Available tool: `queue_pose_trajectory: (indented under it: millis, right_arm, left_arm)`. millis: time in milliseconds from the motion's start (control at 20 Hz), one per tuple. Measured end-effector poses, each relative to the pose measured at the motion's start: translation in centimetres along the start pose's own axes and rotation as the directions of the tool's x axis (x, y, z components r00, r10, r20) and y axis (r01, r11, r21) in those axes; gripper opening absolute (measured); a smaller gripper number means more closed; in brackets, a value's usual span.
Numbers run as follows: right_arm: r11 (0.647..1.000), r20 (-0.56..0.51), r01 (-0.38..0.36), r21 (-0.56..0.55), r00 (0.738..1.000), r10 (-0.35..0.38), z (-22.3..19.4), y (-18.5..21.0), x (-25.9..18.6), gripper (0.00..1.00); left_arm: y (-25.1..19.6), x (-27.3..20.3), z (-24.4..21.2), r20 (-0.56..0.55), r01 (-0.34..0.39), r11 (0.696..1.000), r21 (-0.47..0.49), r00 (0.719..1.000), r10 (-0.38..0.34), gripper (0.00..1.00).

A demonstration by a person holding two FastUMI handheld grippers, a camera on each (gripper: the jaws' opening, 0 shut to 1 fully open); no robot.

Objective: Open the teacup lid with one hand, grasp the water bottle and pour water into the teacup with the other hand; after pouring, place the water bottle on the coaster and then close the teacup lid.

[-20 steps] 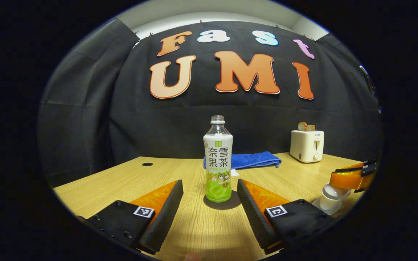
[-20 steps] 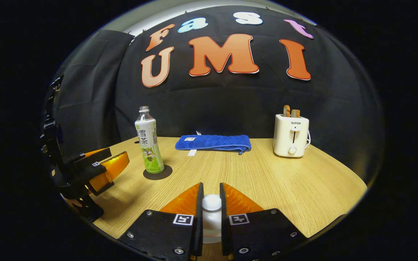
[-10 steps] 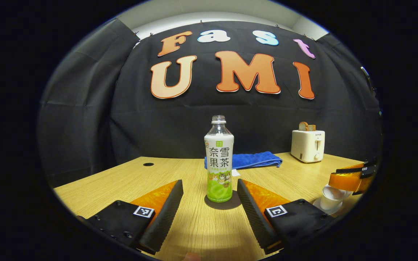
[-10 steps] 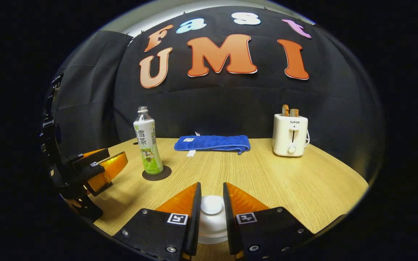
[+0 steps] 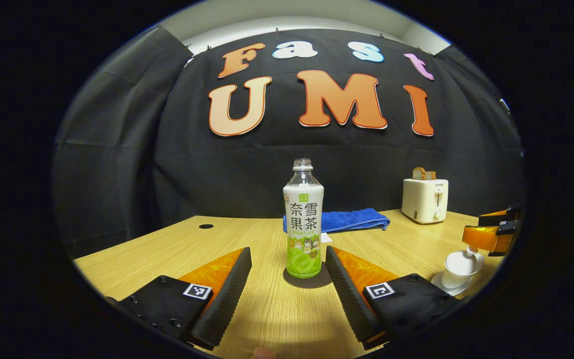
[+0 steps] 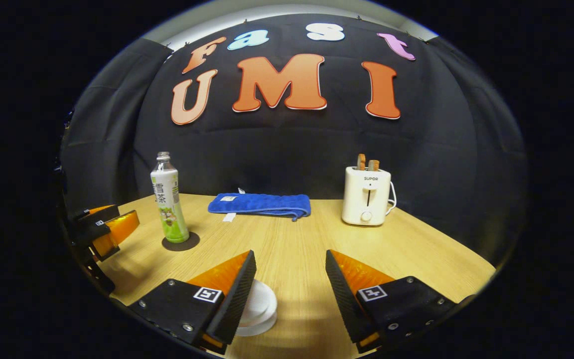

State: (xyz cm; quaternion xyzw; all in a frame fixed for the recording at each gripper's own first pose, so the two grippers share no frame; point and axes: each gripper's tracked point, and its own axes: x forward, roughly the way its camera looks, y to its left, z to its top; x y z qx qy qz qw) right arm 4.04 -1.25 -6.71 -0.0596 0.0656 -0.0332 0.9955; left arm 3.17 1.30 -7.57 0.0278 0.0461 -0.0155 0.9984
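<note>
A capless green-and-white water bottle (image 5: 303,224) stands upright on a dark round coaster (image 5: 312,280) in the left gripper view. My left gripper (image 5: 287,253) is open just short of it, one finger on each side, apart from it. At the right edge of that view sits the white teacup (image 5: 460,269) on its saucer with the lid on. My right gripper (image 5: 491,234) hovers just above and beyond it. In the right gripper view my right gripper (image 6: 290,257) is open with nothing between its fingers. The teacup (image 6: 259,309) shows half hidden behind its left finger. The bottle (image 6: 169,209) and the left gripper (image 6: 105,232) are at far left.
A folded blue towel (image 6: 259,204) lies at the back of the wooden table (image 6: 416,259). A white toaster (image 6: 366,202) with two slices of toast stands at the back right. A small cable hole (image 5: 206,226) is at the table's far left.
My right gripper has opened, let go of the teacup lid's knob and drawn back to the right; the lid rests on the cup. The left gripper has barely moved.
</note>
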Motion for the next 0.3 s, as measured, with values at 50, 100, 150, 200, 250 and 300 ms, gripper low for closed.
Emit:
queue_pose_trajectory:
  millis: [50, 100, 150, 200, 250, 300]
  right_arm:
    - [1.0, 0.008, 0.018, -0.004, 1.0, -0.018, -0.1, -0.7, 0.1, 0.87]
    - [0.999, 0.017, 0.032, -0.005, 0.999, -0.032, -0.1, -1.3, 0.1, 0.88]
    - [0.999, 0.027, 0.039, -0.001, 0.999, -0.039, -0.1, -1.7, 0.1, 0.9]
    - [0.999, 0.03, 0.048, 0.007, 0.998, -0.048, -0.2, -2.1, 0.1, 0.92]
    - [0.998, 0.036, 0.053, 0.017, 0.998, -0.054, -0.2, -2.4, 0.2, 0.93]
    - [0.998, 0.043, 0.055, 0.027, 0.998, -0.056, -0.1, -2.5, 0.2, 0.93]
  left_arm:
    - [0.0, 0.0, 0.0, 0.0, 0.0, 1.0, 0.0, 1.0, 0.0, 0.96]
    - [0.0, 0.0, 0.0, 0.0, 0.0, 1.0, 0.0, 1.0, 0.0, 0.96]
    - [0.0, 0.0, 0.0, 0.0, 0.0, 1.0, 0.001, 1.0, 0.0, 0.96]
    - [0.0, -0.1, 0.1, 0.0, 0.0, 1.0, 0.001, 1.0, 0.0, 0.96]
    - [0.0, -0.1, 0.0, 0.0, 0.0, 1.0, 0.001, 1.0, 0.0, 0.96]
    - [0.0, -0.1, 0.0, 0.0, 0.0, 1.0, 0.001, 1.0, 0.0, 0.96]
